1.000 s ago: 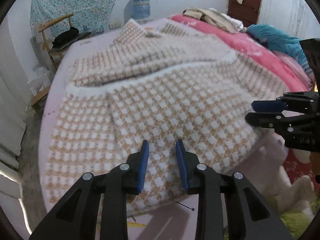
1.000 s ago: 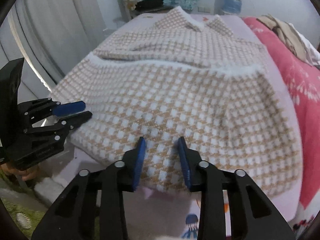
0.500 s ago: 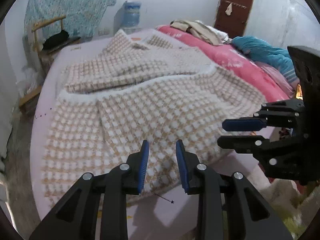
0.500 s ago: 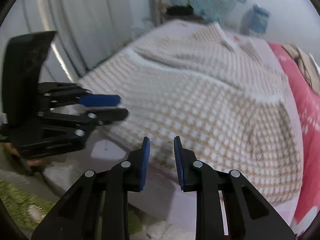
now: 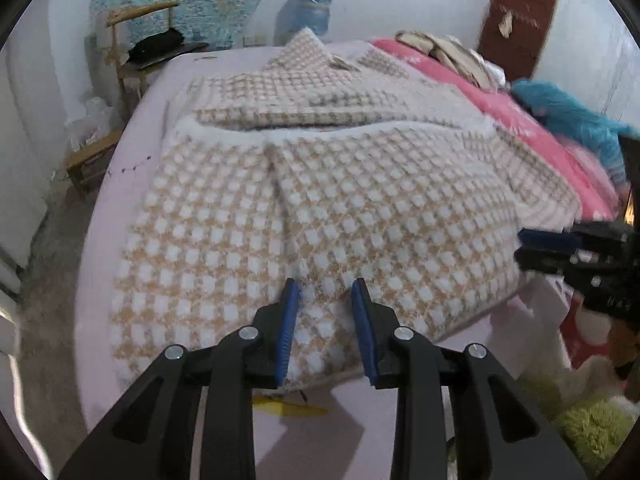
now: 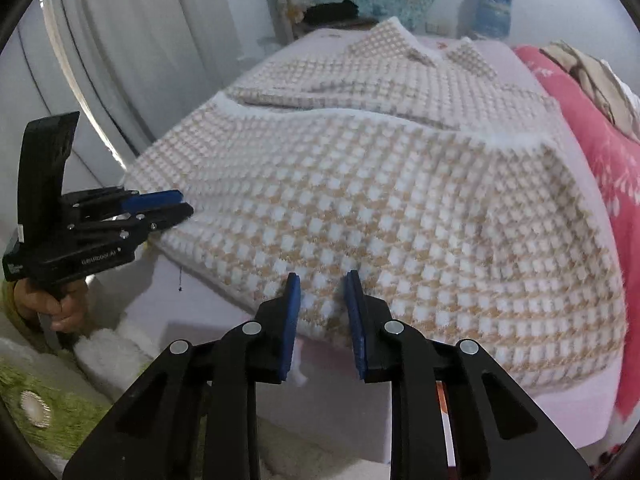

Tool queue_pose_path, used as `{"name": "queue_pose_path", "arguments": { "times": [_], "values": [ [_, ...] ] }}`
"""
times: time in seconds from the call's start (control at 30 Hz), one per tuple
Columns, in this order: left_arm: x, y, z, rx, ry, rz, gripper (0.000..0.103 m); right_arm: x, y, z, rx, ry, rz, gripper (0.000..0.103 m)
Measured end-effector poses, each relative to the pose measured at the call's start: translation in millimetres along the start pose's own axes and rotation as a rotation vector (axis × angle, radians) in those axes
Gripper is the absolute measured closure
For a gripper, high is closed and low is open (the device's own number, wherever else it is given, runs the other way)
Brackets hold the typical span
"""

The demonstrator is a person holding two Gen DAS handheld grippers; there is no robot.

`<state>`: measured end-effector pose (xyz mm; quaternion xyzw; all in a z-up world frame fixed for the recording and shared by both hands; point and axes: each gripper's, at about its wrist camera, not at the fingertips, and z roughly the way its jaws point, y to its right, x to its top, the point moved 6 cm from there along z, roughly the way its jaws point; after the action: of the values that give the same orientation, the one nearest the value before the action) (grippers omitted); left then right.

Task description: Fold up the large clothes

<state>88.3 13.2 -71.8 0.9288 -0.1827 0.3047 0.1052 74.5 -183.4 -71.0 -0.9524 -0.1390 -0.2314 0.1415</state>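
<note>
Checked coat (image 5: 328, 216) on bed (image 5: 120, 208), half-folded

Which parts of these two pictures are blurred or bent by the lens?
Left wrist view: the right gripper at the frame edge is smeared, and the checked garment bulges from fisheye distortion with dark corners. Right wrist view: the garment's weave is slightly soft, the curtain curves, but the left gripper is fairly sharp.

Right gripper (image 5: 536, 248) blurred, body cut off (frame edge), pink bedding (image 6: 600, 152) cropped
</note>
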Motion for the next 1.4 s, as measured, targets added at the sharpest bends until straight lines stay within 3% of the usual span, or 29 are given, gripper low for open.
{"name": "queue_pose_path", "arguments": {
  "times": [0.1,0.2,0.27,0.33,0.47,0.57,0.7,0.8,0.87,0.93,1.03,1.13,1.27,1.4],
  "values": [
    [2,-9,-16,0.017,0.036,-0.024,0.075,4,11,-19,-0.053,0.039,0.013,0.082],
    [-11,-31,-2,0.016,-0.006,-0.1,0.075,-7,35,-4,-0.093,-0.003,0.072,0.082],
    [-13,-33,0,0.015,0.011,-0.111,0.075,-17,42,7,-0.047,0.005,0.133,0.082],
    [-9,-28,-7,0.056,-0.006,-0.06,0.075,-13,46,0,-0.033,-0.001,0.157,0.082],
    [-14,-46,-22,0.082,0.014,-0.11,0.075,-12,64,-32,-0.141,0.056,0.178,0.08],
    [-18,-64,-5,0.048,0.006,-0.19,0.075,-35,91,-5,-0.156,-0.013,0.267,0.08],
    [-5,-52,-14,0.099,0.009,-0.126,0.075,-29,89,-16,-0.172,0.013,0.249,0.079],
    [-5,-66,-18,0.123,0.035,-0.174,0.074,-30,102,-36,-0.244,0.075,0.27,0.072],
    [-12,-78,-3,0.096,0.002,-0.226,0.074,-42,120,-26,-0.236,0.041,0.331,0.075],
    [-12,-76,-2,0.114,0.002,-0.204,0.074,-47,125,-17,-0.222,0.029,0.355,0.076],
    [-6,-69,-12,0.153,-0.007,-0.157,0.074,-36,112,-31,-0.305,0.02,0.281,0.072],
    [-3,-77,-22,0.118,0.022,-0.217,0.074,-29,105,-47,-0.337,0.077,0.262,0.058],
    [-12,-84,-4,0.073,-0.006,-0.259,0.073,-41,132,-14,-0.309,0.009,0.334,0.058],
    [-3,-86,-16,0.05,-0.004,-0.279,0.073,-27,136,-32,-0.274,0.03,0.384,0.058]
  ]
}}
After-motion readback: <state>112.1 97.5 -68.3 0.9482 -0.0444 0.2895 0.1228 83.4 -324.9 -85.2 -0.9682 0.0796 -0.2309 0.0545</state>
